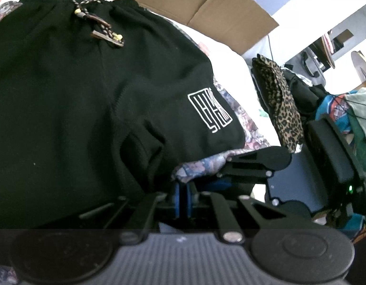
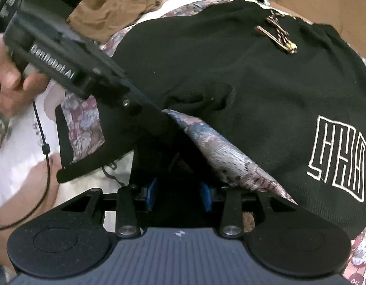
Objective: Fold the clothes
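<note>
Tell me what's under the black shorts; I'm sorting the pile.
A floral cloth lies under the black shorts, its edges showing around them. Anything beneath the shorts' middle is covered.

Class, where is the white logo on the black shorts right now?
The logo sits at the right edge of the black shorts in both wrist views, near the hem, just above the floral cloth.

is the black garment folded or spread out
Spread, mostly: the black garment lies open across the floral cloth, waistband drawstring and white logo both showing.
</note>
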{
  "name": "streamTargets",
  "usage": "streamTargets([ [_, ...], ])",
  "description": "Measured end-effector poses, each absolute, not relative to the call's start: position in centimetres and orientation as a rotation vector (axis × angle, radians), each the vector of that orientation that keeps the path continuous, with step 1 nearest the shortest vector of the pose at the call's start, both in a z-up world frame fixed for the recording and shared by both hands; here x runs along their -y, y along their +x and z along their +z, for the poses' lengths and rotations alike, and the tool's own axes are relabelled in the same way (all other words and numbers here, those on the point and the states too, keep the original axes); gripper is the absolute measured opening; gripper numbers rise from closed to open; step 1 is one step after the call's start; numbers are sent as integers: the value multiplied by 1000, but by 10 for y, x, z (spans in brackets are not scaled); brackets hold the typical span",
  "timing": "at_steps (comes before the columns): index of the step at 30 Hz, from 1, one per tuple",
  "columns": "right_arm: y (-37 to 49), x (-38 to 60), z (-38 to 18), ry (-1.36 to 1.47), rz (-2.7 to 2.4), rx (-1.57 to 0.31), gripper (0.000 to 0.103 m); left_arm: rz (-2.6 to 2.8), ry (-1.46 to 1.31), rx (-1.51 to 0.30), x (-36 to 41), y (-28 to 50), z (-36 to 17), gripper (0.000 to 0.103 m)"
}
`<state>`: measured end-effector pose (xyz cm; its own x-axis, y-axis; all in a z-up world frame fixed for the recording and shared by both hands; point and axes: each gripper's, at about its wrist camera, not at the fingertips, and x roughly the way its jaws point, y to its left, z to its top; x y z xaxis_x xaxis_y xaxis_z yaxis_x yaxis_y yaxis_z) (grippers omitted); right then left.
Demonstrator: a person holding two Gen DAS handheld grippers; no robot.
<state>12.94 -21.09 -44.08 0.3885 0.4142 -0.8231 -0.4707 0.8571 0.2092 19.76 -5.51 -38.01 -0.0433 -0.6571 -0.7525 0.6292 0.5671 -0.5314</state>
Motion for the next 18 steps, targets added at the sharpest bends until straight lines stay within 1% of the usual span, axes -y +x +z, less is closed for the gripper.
streamTargets([
  [1,127,210,-441,-69,567,-1022,34,-1038,-28,-1234,56,198,-380,6],
  [3,126,210,-438,-60,570,-1024,3,-1037,-27,-1231,56,198,-379,6],
  [6,125,217,-430,-29,564,-1029,1,-1046,-28,-1226,54,196,-376,6],
  [10,112,228,-415,13,557,-1022,0,-1060,-36,-1230,52,193,-374,6],
  [13,99,237,-403,64,559,-1020,0,-1068,-45,-1240,51,190,-372,11],
  [15,92,241,-397,86,567,-1023,0,-1076,-45,-1247,50,187,-371,16],
  [18,84,242,-392,97,591,-1036,0,-1084,-48,-1258,51,181,-369,18],
])
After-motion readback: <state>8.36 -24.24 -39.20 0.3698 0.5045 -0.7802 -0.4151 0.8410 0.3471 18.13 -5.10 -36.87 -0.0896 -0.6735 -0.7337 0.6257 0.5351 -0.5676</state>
